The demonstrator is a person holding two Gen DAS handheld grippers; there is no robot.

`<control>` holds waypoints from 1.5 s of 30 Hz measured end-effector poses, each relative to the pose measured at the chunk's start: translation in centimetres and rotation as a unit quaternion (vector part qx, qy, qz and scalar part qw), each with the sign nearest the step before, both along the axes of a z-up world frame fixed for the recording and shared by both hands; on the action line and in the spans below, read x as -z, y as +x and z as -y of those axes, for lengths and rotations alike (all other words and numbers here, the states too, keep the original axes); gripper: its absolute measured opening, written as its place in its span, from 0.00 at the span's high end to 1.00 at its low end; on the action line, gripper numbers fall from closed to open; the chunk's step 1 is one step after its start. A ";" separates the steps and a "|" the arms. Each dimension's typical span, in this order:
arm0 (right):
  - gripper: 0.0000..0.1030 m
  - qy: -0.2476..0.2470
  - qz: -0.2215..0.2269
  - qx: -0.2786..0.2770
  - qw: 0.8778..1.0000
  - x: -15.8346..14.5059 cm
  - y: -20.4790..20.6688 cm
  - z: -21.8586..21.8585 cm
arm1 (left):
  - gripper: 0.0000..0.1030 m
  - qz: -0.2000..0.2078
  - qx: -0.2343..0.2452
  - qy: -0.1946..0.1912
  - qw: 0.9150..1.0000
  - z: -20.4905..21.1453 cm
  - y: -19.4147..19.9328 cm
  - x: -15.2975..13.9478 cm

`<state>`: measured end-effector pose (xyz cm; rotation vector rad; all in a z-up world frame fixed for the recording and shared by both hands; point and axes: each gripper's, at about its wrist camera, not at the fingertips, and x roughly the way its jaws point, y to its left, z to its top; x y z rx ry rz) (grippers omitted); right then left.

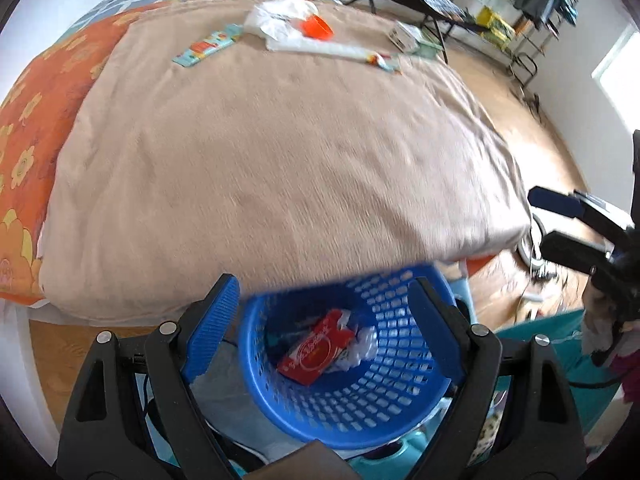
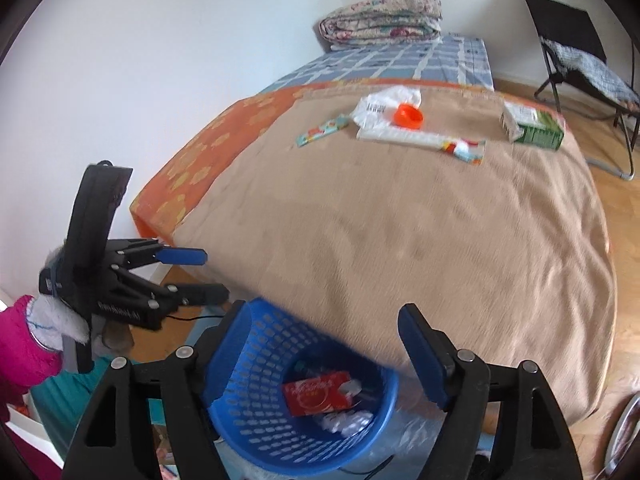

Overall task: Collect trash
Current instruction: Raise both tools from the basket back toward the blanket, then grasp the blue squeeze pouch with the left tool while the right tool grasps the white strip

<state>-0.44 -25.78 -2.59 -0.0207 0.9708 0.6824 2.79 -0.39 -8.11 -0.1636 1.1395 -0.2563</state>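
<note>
Wrapper in basket below open jaws

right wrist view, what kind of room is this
Most likely a bedroom: a bed under a tan blanket, a folded quilt at its far end, and a folding chair on wood flooring.

A bed is covered by a tan blanket; at its far end are laid a white plastic bag, an orange cap, a green carton and two colourful wrappers
</note>
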 end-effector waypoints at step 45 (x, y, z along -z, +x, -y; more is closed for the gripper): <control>0.28 -0.024 0.014 0.035 0.999 5.6 29.0 -5.3 | 0.29 0.074 -0.092 -0.030 0.993 -9.2 26.1 2.0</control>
